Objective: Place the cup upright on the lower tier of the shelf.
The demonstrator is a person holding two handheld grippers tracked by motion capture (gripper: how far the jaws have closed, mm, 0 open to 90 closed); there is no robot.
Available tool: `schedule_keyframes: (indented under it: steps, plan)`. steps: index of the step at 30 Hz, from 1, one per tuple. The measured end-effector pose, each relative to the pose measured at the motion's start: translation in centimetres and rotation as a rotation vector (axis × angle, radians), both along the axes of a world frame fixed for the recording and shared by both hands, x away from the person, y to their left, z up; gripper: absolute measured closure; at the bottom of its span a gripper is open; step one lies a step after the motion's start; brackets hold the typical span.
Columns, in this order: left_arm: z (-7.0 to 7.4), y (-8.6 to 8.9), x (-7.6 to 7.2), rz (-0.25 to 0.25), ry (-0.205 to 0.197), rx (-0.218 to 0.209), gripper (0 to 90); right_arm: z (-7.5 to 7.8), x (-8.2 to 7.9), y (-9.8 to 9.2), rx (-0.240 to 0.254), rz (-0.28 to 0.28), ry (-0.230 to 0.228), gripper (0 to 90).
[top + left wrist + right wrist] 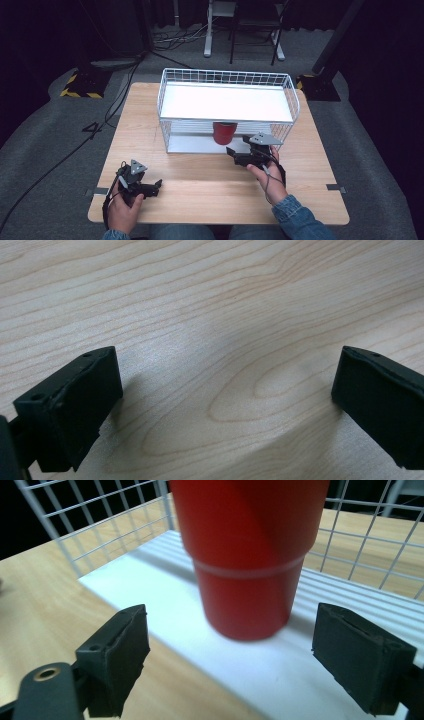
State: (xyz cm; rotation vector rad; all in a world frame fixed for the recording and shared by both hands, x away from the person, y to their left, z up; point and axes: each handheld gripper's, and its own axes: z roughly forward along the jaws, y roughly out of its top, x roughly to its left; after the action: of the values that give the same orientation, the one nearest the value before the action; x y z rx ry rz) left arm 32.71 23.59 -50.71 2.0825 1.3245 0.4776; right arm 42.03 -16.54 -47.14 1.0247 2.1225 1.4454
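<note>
Cup grab: looked like an easy one, if you minded the squeeze

Cup was red, plastic by the look of it, sitting upright on the lower white shelf of the wire rack, tucked under the top shelf near the front edge. The right tool was lined up just in front of it with both jaws spread wide and nothing between them. My guess: it was light and a bit flexy, with a smooth, slick wall, so a hard pinch could dent it or pop it out. I'd have taken it low on the narrower bottom section, below the pale ring. Top shelf left little headroom, so pulling it straight out seemed safer. The left tool sat over the bare wooden surface, jaws also spread, holding nothing.
</note>
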Motion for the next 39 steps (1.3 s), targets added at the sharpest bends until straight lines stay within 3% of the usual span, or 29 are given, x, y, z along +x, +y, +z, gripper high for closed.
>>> schedule_keyframes:
  steps: [16, 25, 35, 39]
  plan:
    - [0.0, -0.1, 0.0, 0.015, 0.0, -0.005, 0.2, 2.0, -2.9, -6.4, -0.013, 0.04, 0.032, 15.7]
    - [0.0, -0.1, 0.1, 0.012, 0.0, -0.003, 0.1, 2.5, -4.3, -9.9, -0.015, 0.007, 0.046, 15.7]
    - [0.0, -0.2, 0.4, 0.023, 0.002, -0.004, 0.1, 2.2, -6.0, -13.0, -0.052, -0.033, 0.079, 15.8]
    - [0.0, -0.3, 0.4, 0.03, 0.002, -0.004, 0.1, 1.5, -6.8, -15.2, -0.08, -0.048, 0.111, 15.8]
